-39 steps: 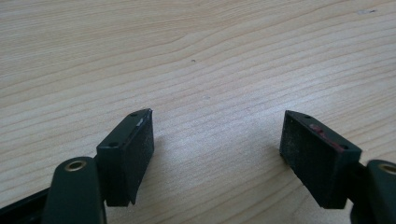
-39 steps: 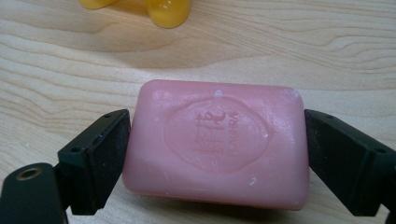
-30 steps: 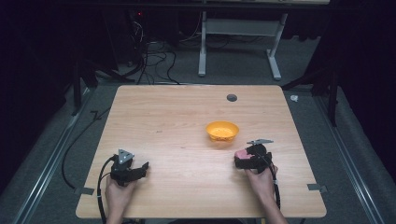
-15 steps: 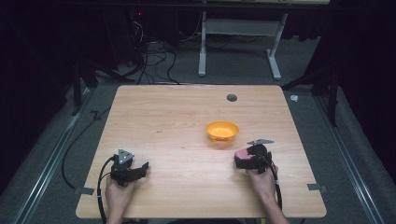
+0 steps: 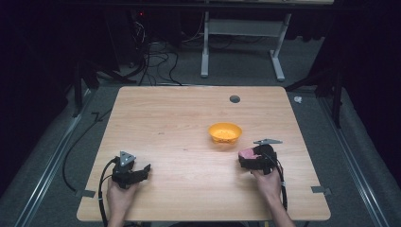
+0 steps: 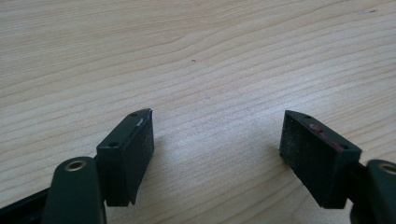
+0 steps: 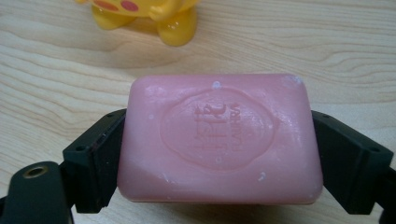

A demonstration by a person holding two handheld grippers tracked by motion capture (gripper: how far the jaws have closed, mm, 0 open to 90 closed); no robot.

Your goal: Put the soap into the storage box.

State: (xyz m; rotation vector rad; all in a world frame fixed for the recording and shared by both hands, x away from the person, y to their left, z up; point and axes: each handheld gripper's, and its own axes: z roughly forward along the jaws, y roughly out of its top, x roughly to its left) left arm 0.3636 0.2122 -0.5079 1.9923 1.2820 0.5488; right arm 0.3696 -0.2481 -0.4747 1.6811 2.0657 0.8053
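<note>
1. Pink soap (image 7: 219, 140) is sitting between the two black jaws of the right gripper (image 7: 219, 154), which have just been closing in on it; both pads are now pressing against the bar's short ends.
2. Seen from the high view, the right gripper (image 5: 247, 158) is resting near the bowl (image 5: 225, 133), just on the person's side of it and slightly to its right, with the soap (image 5: 247, 153) showing as a pink patch at its tip.
3. An oval stamp with raised lettering is facing up on the bar's top.
4. The bowl is orange-yellow and is standing on the wooden table (image 5: 189, 118); in the right gripper view its yellow feet (image 7: 175, 25) are showing just beyond the soap, apart from it.
5. The left gripper (image 5: 142, 171) is lying well to the left of the bowl, close to the table's near edge, held in the person's left hand (image 5: 119, 197).
6. Its jaws are standing wide apart over bare wood (image 6: 210, 70), with nothing between them.
</note>
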